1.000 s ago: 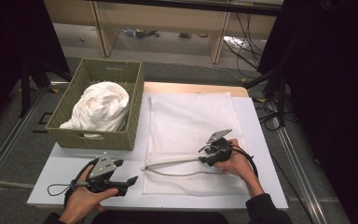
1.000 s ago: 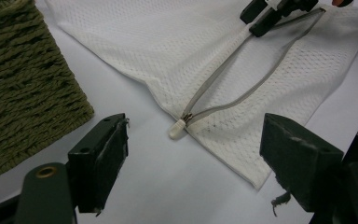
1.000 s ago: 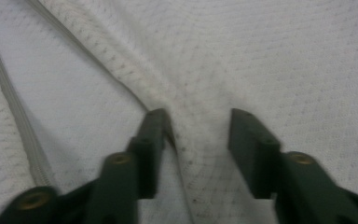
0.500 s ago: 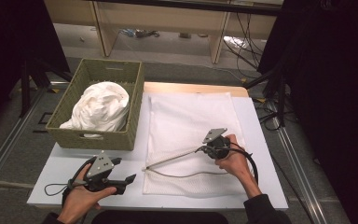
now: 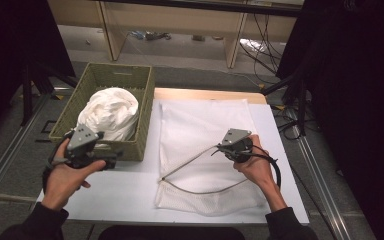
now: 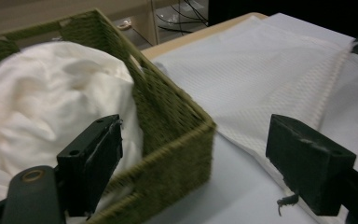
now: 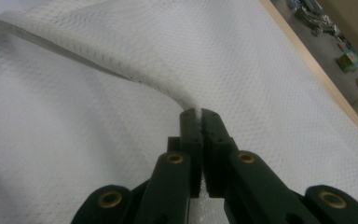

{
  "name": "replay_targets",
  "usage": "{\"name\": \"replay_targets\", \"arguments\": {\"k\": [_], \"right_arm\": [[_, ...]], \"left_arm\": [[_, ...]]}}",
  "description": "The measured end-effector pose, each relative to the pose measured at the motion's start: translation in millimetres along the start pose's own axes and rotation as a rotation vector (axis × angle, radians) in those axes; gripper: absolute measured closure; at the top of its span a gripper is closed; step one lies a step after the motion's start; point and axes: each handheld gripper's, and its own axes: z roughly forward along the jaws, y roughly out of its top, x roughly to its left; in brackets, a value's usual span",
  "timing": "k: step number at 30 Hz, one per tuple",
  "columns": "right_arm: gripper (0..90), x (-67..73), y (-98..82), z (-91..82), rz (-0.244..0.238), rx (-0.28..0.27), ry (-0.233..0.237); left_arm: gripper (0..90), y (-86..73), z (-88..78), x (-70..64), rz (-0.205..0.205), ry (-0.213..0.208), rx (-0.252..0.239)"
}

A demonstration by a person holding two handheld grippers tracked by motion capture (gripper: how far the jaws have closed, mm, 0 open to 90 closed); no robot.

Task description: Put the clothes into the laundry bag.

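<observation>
Mesh laundry bag (image 5: pixel 200 135) lies flat on the counter (image 5: pixel 125 192), beside the woven basket (image 5: pixel 145 117) holding a white cloth bundle (image 5: pixel 110 112); right hand-held gripper (image 7: pixel 199 114), jaws pressed together, pinches the bag's upper rim and lifts it, parting the mouth; risk, as judged: the thin rim may slip from so narrow a bite and the mouth fall shut; left hand-held gripper (image 6: pixel 191 149), jaws spread and holding nothing, hovers at the basket's near corner, well apart from the bag's mouth.

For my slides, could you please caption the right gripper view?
Right gripper shut on the zipper edge of a white mesh laundry bag, lifting it off the bag's lower layer.
</observation>
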Motion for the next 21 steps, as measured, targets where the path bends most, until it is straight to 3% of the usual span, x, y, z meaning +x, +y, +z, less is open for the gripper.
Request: {"name": "replay_targets", "arguments": {"k": [1, 3, 4, 5, 6, 8, 9, 10, 11, 12, 13, 14, 15, 16, 17, 19, 21], "right_arm": [[89.5, 0.5, 1.3, -1.4, 0.002, -0.002, 0.004], [89.5, -0.7, 3.9, -5.0, -0.012, -0.016, -0.004], [89.5, -1.3, 5.3, -6.4, -0.017, -0.019, -0.003], [89.5, -1.3, 5.3, -6.4, -0.017, -0.019, -0.003], [89.5, -1.1, 7.8, -9.4, -0.01, -0.032, -0.013], [89.5, -2.1, 9.0, -11.1, -0.01, -0.038, -0.013], [89.5, -2.1, 9.0, -11.1, -0.01, -0.038, -0.013], [89.5, -2.1, 9.7, -12.5, -0.013, -0.036, -0.017], [89.5, -2.3, 9.8, -13.0, -0.008, -0.037, -0.016], [89.5, -3.4, 10.0, -13.0, -0.012, -0.043, -0.012], [89.4, -3.8, 9.7, -12.9, -0.014, -0.044, -0.008], [89.4, -2.3, 9.2, -13.1, 0.009, -0.036, -0.003], [89.4, -3.4, 9.2, -12.2, -0.015, -0.042, -0.002], [89.4, -2.3, 9.0, -12.3, -0.001, -0.035, 0.003], [89.4, -3.4, 9.2, -11.6, -0.019, -0.04, 0.005], [89.4, -2.9, 9.3, -11.3, -0.018, -0.039, 0.012], [89.3, -2.5, 9.7, -11.3, -0.019, -0.04, 0.019]], "left_arm": [[18.3, 0.0, 0.0, 0.0, 0.0, 0.0, 0.0], [21.1, 18.8, 4.3, 20.3, 0.057, 0.051, 0.018], [20.1, 18.8, 4.3, 20.3, 0.057, 0.051, 0.018], [20.1, 26.4, 8.8, 31.5, 0.067, 0.068, 0.036], [16.7, 35.0, 17.6, 45.1, 0.042, 0.057, 0.037], [20.2, 43.3, 29.8, 63.3, 0.044, 0.026, 0.051], [21.2, 43.3, 29.8, 63.3, 0.044, 0.026, 0.051], [20.0, 49.9, 41.9, 82.0, 0.044, 0.035, 0.124], [19.2, 49.9, 41.9, 82.0, 0.044, 0.035, 0.124], [19.1, 54.4, 52.5, 94.9, 0.018, 0.076, 0.133], [18.9, 56.9, 55.8, 100.4, 0.022, 0.072, 0.156], [18.9, 58.6, 61.2, 102.0, -0.007, 0.067, 0.155], [18.8, 59.9, 66.2, 103.4, -0.004, 0.069, 0.166], [18.4, 60.4, 71.7, 104.7, 0.012, 0.068, 0.176], [18.2, 60.6, 76.7, 106.6, 0.031, 0.061, 0.208], [17.8, 59.1, 83.7, 107.4, 0.016, 0.063, 0.211], [17.6, 54.7, 102.7, 110.6, 0.006, 0.082, 0.246]]}}
